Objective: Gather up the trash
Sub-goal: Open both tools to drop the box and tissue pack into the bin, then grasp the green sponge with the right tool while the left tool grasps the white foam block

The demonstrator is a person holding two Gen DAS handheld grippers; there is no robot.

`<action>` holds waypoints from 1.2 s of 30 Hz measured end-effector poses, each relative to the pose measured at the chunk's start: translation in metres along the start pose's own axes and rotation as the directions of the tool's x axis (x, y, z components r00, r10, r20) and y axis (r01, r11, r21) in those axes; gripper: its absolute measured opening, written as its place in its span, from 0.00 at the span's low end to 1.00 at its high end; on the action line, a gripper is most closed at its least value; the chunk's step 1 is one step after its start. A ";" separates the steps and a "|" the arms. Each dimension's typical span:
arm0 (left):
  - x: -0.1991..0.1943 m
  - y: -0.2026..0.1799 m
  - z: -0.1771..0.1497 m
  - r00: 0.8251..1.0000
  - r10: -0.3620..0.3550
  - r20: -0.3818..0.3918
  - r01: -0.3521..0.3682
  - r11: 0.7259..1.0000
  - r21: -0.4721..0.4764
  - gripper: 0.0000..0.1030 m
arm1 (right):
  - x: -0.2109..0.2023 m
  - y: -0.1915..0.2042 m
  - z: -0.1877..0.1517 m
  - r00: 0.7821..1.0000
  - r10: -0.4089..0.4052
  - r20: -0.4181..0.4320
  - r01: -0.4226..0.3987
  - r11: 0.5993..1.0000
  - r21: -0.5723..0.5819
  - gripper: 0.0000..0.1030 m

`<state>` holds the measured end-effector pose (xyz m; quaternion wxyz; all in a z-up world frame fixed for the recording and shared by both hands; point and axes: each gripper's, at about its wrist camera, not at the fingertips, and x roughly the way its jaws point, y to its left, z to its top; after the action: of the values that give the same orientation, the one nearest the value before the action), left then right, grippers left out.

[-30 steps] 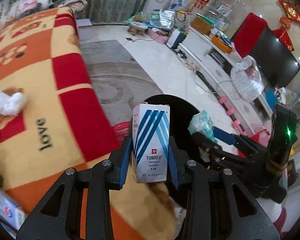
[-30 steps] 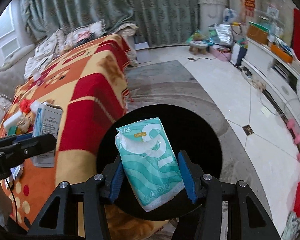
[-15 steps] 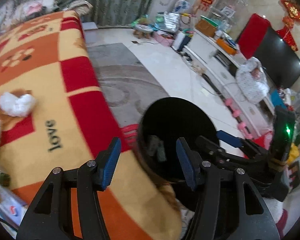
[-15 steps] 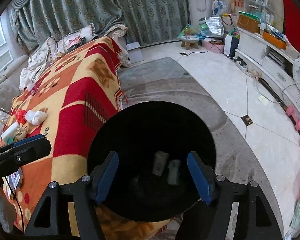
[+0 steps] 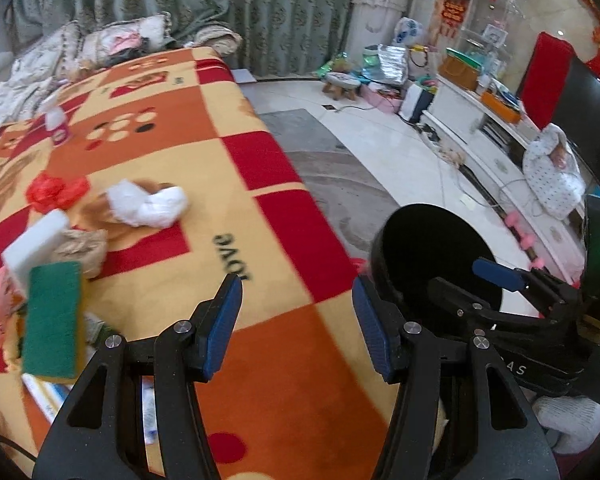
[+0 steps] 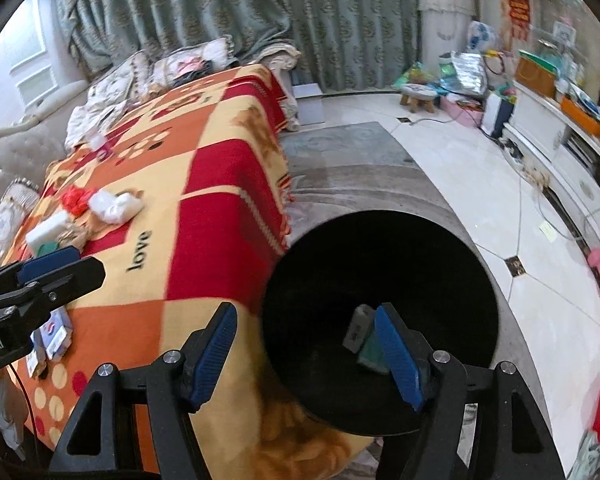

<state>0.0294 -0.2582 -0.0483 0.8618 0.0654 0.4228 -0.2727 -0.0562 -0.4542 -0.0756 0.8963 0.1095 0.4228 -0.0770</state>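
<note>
Both loads gone: the eye-drop box and tissue pack we held a second ago now lie in the black bin (image 6: 380,320). Left gripper (image 5: 296,324) and right gripper (image 6: 306,354) empty, jaws released. More trash on the blanket (image 5: 204,184): white wad (image 5: 148,204), sponge (image 5: 52,316). We head there next.

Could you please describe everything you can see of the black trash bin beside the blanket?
The black trash bin is round, open-topped and plain, seemingly plastic, its inside dark. It stands upright on the floor against the edge of the orange and red blanket. At the bottom lie a small box and a teal packet. Neither claw touches it.
</note>
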 end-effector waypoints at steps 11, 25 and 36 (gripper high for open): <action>-0.033 0.072 -0.022 0.995 0.097 0.014 -0.095 0.990 -0.103 0.54 | 0.013 0.074 0.005 0.996 0.082 -0.030 -0.085 0.990 -0.114 0.69; -0.075 0.196 -0.058 0.958 0.285 0.007 -0.275 0.928 -0.252 0.54 | 0.032 0.172 0.011 0.975 0.201 -0.095 -0.218 0.950 -0.226 0.72; -0.087 0.253 -0.078 0.955 0.297 -0.020 -0.287 0.900 -0.326 0.55 | 0.050 0.268 0.026 0.940 0.303 -0.157 -0.336 0.902 -0.270 0.80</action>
<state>0.0650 0.0180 -0.0614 0.8980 -0.0192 0.4343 -0.0677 0.0568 -0.2048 -0.0634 0.8781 0.0476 0.4548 0.1409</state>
